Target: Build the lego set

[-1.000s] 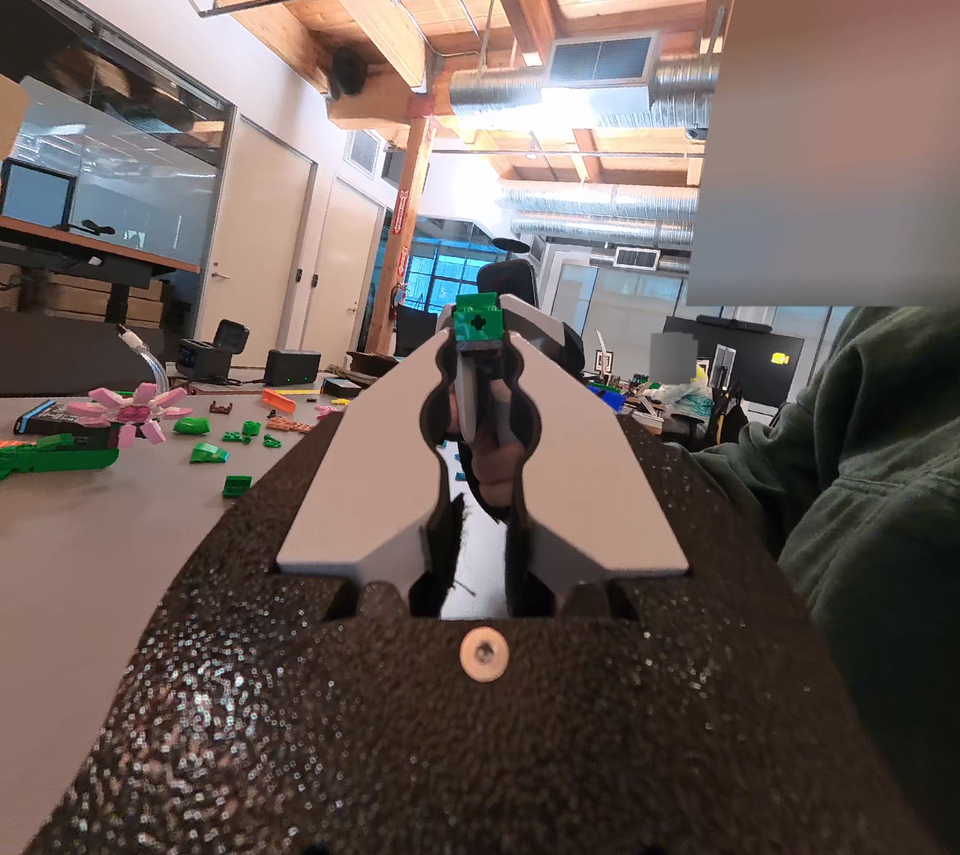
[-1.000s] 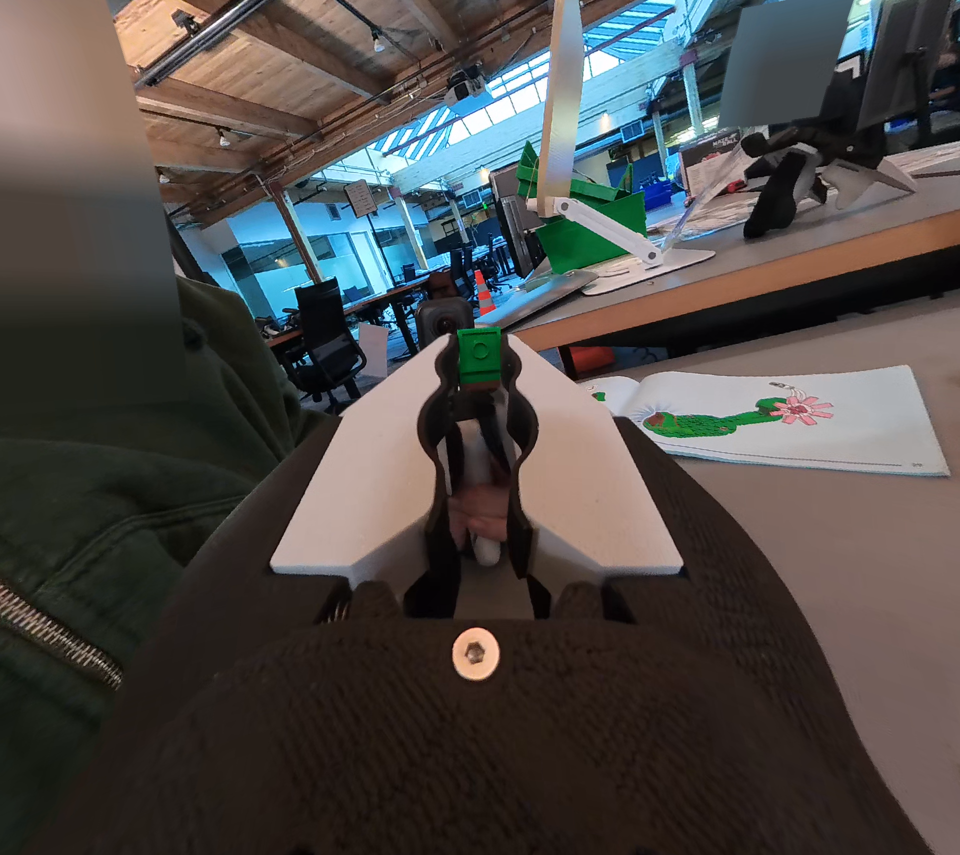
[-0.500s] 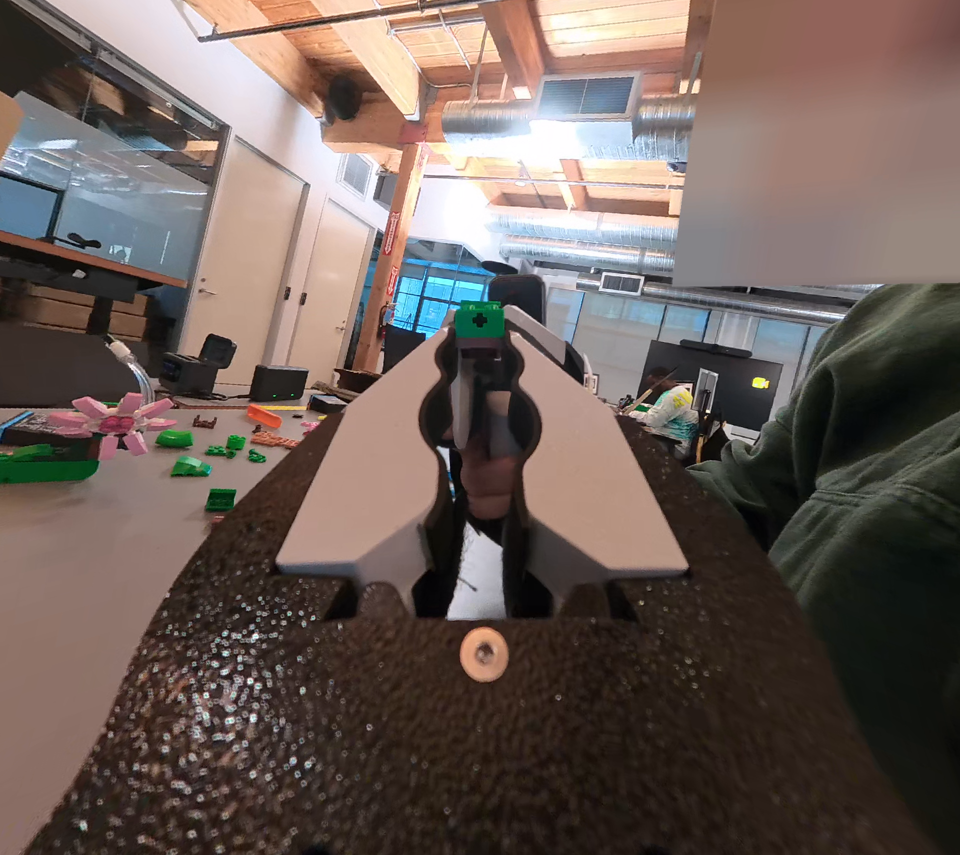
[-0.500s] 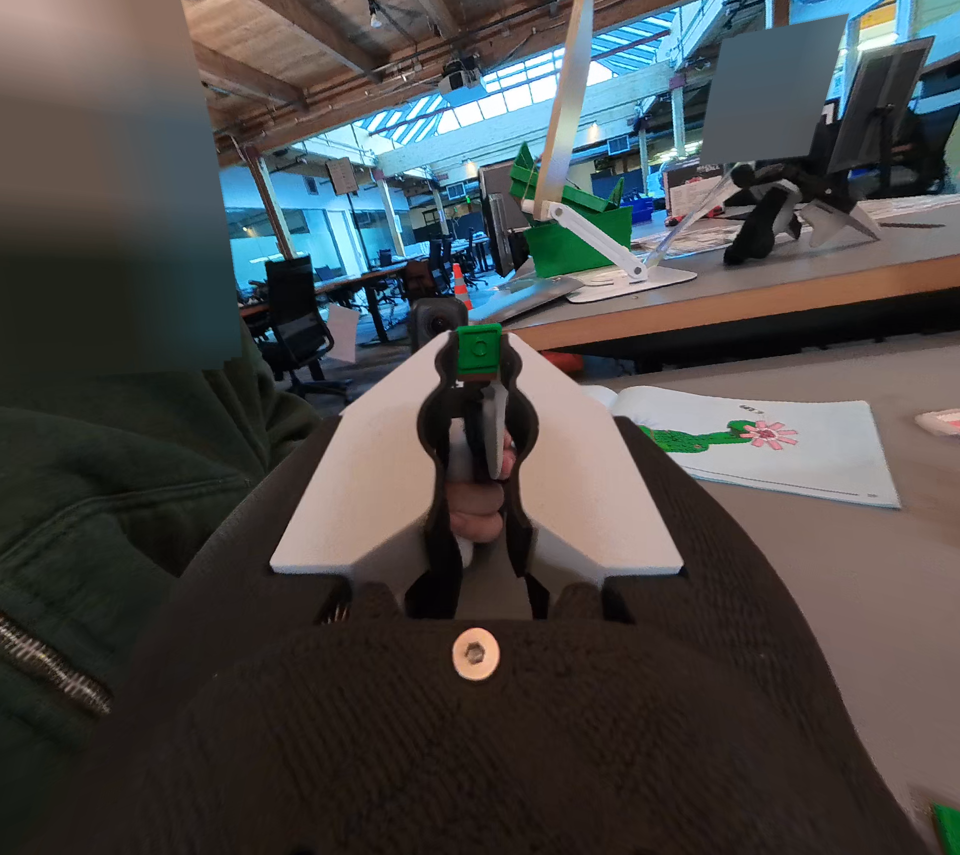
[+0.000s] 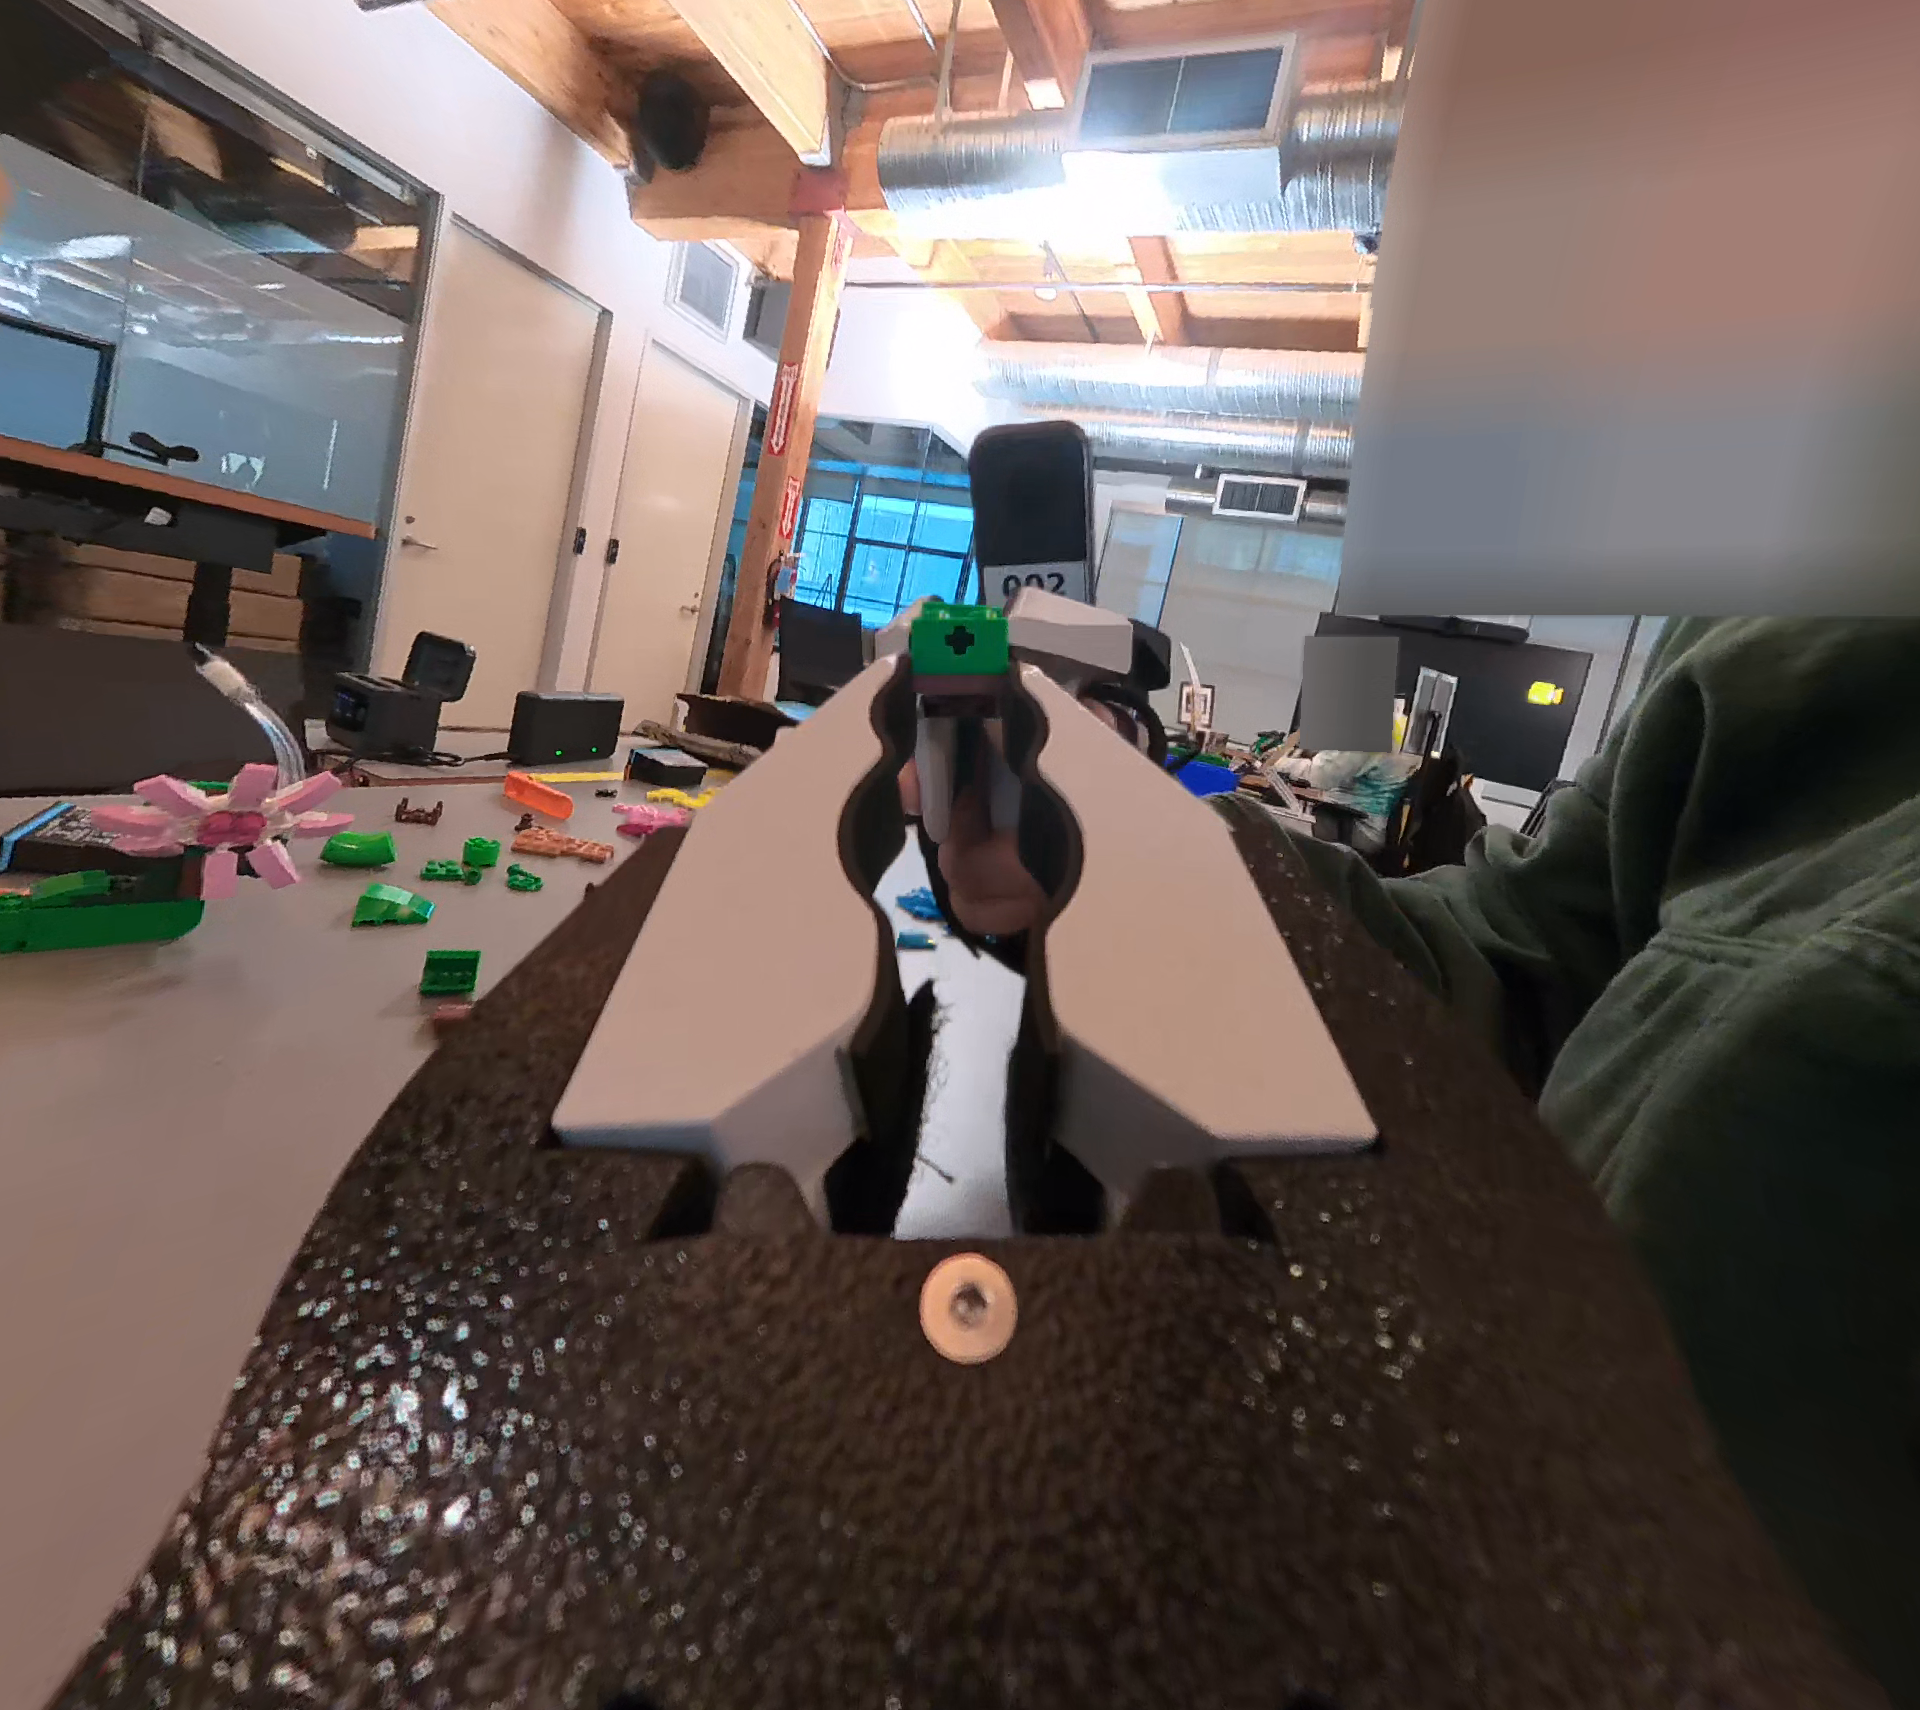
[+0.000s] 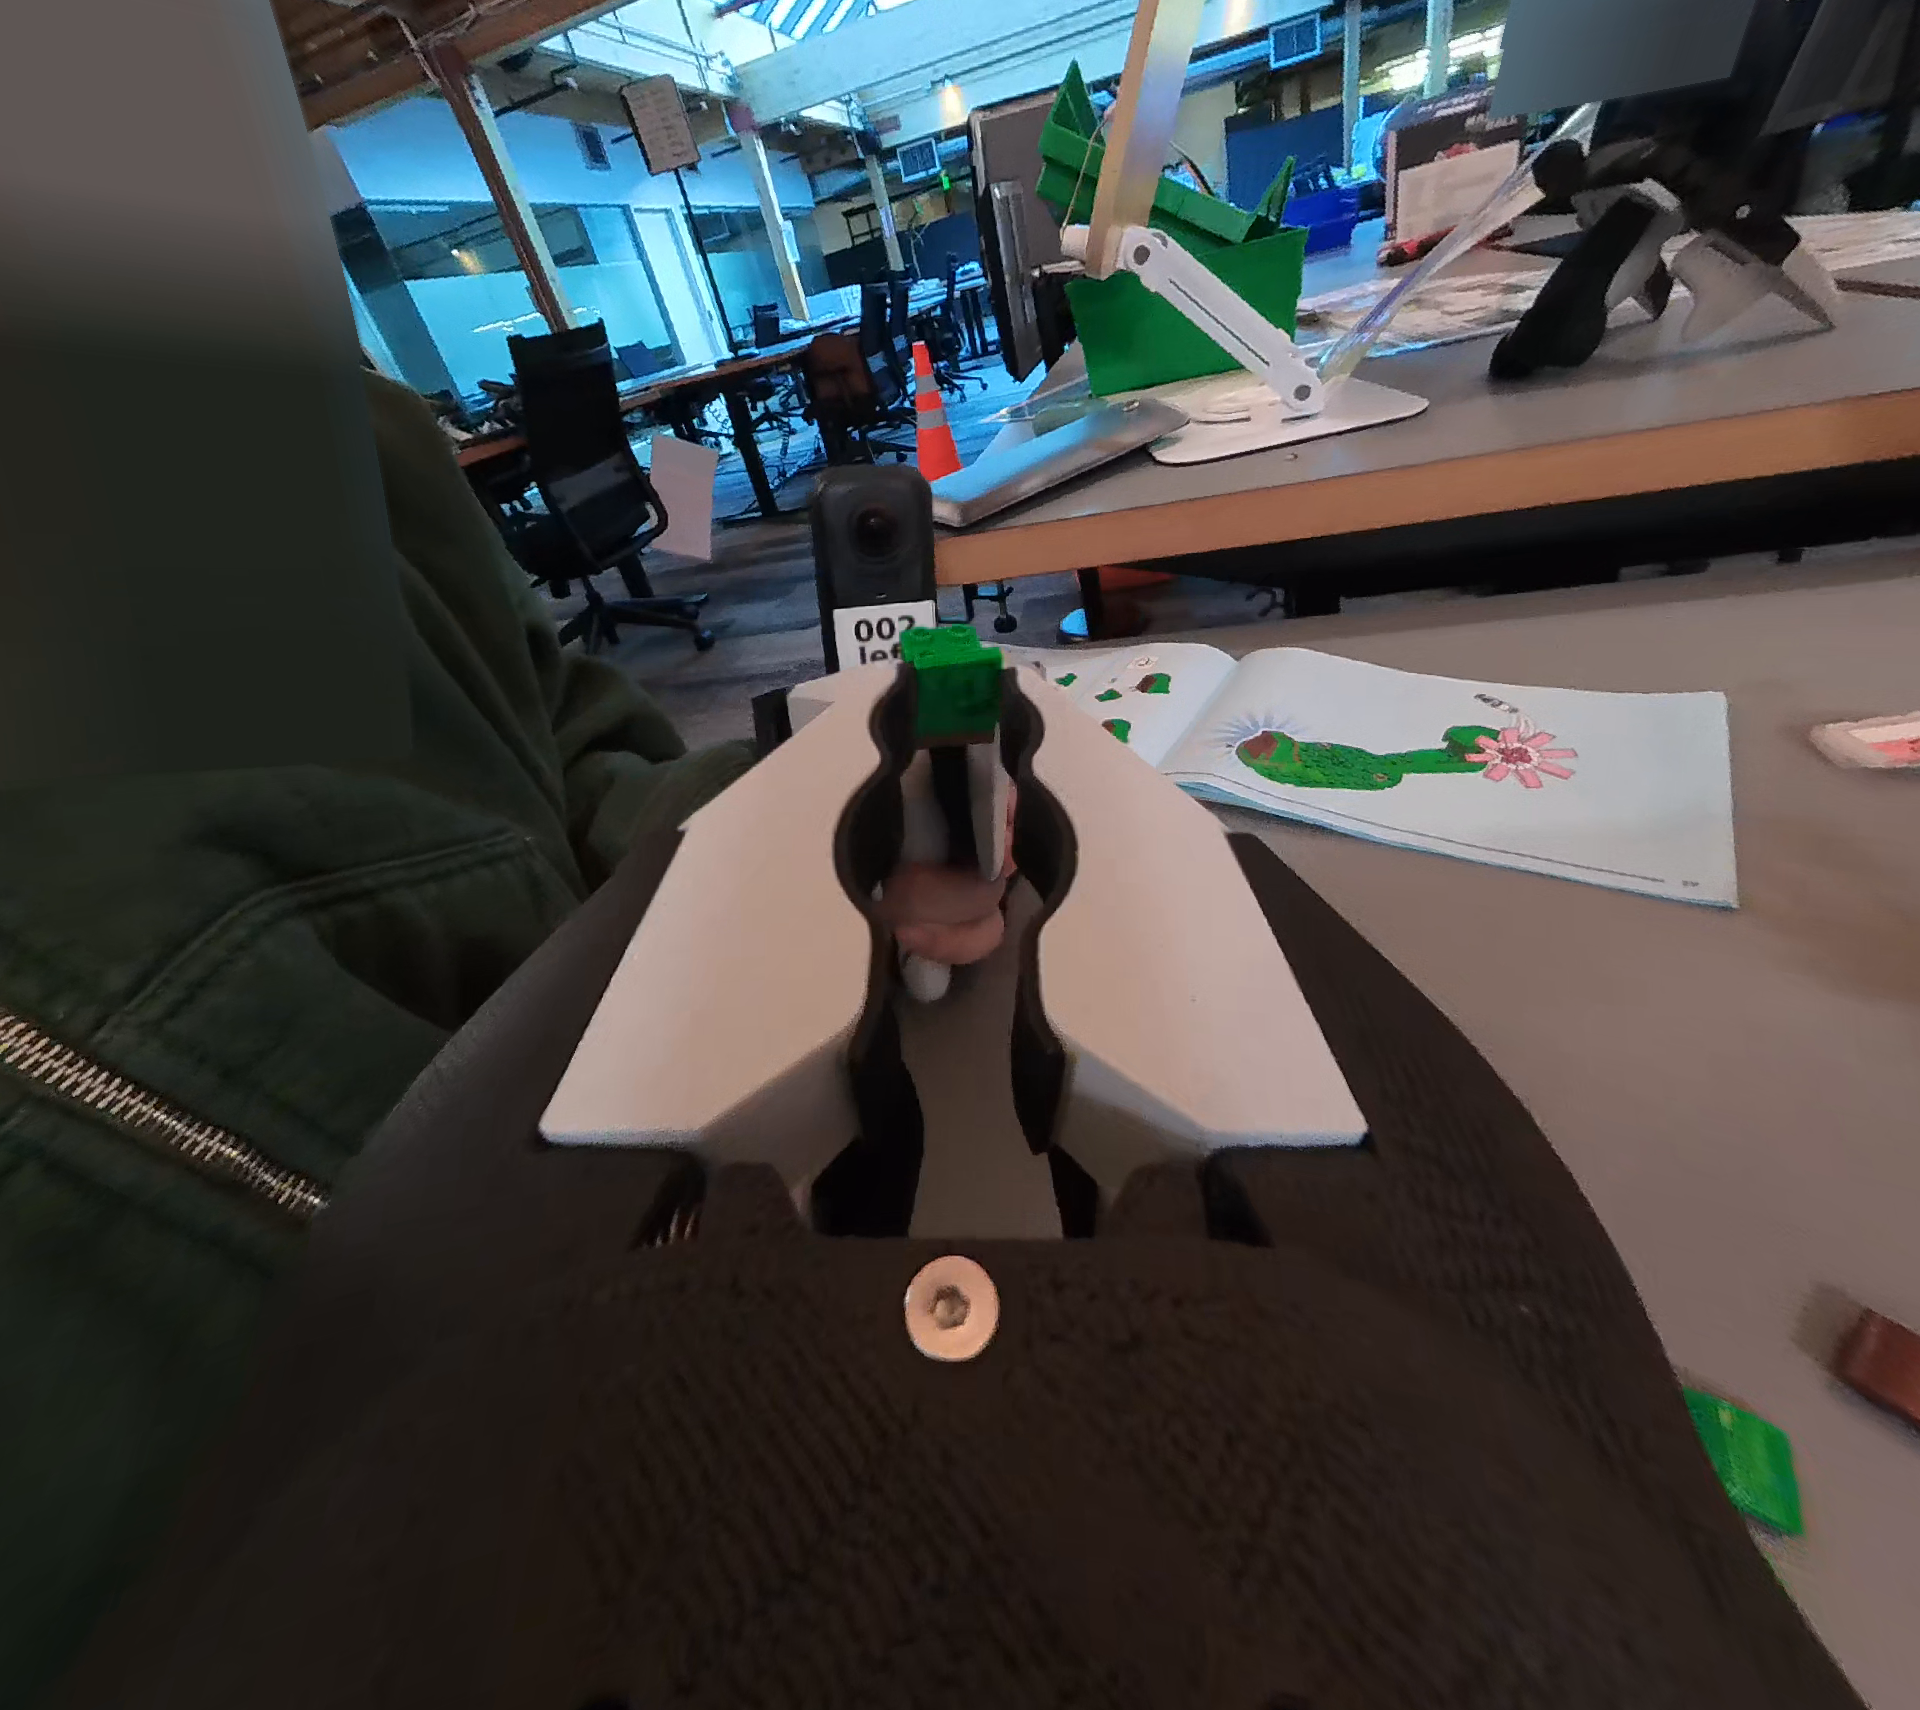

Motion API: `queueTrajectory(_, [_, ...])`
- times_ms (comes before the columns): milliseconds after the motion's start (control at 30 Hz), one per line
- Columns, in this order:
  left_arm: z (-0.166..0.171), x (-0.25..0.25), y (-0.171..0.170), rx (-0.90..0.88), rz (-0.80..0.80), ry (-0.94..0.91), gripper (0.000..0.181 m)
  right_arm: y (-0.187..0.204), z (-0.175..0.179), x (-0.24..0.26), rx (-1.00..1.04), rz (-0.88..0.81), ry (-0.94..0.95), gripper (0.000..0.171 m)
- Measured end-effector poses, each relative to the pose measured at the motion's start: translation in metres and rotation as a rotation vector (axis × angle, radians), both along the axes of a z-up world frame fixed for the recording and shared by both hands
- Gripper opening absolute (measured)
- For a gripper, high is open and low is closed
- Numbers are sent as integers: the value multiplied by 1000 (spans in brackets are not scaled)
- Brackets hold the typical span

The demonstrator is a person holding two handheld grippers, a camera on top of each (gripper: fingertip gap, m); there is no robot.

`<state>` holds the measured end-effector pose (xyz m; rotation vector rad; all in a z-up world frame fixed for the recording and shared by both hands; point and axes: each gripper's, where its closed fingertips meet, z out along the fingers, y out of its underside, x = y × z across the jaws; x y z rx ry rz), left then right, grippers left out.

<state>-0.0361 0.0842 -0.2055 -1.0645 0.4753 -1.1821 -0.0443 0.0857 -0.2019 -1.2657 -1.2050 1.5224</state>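
Observation:
My left gripper (image 5: 958, 681) and right gripper (image 6: 956, 710) are held up above the table, tip to tip and facing each other. Each is shut on a small green brick. In the left wrist view the green brick (image 5: 958, 644) shows a cross-shaped hole and sits on a darker piece. In the right wrist view the green brick (image 6: 951, 681) shows studs on top and a brown underside. I cannot tell whether it is one assembly or two pieces pressed together. The other gripper's camera shows right behind the brick in each view.
On the grey table (image 5: 208, 1141) at the left lie a pink flower (image 5: 223, 829) on a green build and several loose green pieces (image 5: 395, 902). An open instruction booklet (image 6: 1455, 767) lies at the right. A green piece (image 6: 1745, 1473) and a brown piece (image 6: 1881, 1369) lie near. A person's green jacket (image 6: 260, 933) is close. Only a small space, under 4 cm, lies between the two pairs of fingers.
Both grippers stayed shut and tip to tip. The right gripper tilted downward, so more table shows and the brick's studs now face up. The left view shifted slightly.

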Motion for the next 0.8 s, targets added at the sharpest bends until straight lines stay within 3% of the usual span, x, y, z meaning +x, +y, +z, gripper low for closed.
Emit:
queueTrajectory(267, [-2,1,4,-22,13,8,13,6,0,0,-115,8,12,15])
queueTrajectory(333, [-1,-2,6,-31,24,-7,14,12,4,1,-170,-3,63,36])
queueTrajectory(400, [0,-6,8,-44,24,-42,14,20,14,8,-189,-31,138,41])
queueTrajectory(600, [6,-18,8,-44,18,-125,14,32,23,20,-40,-159,167,37])
queueTrajectory(800, [6,-12,4,31,92,-51,14,37,21,21,45,-227,146,34])
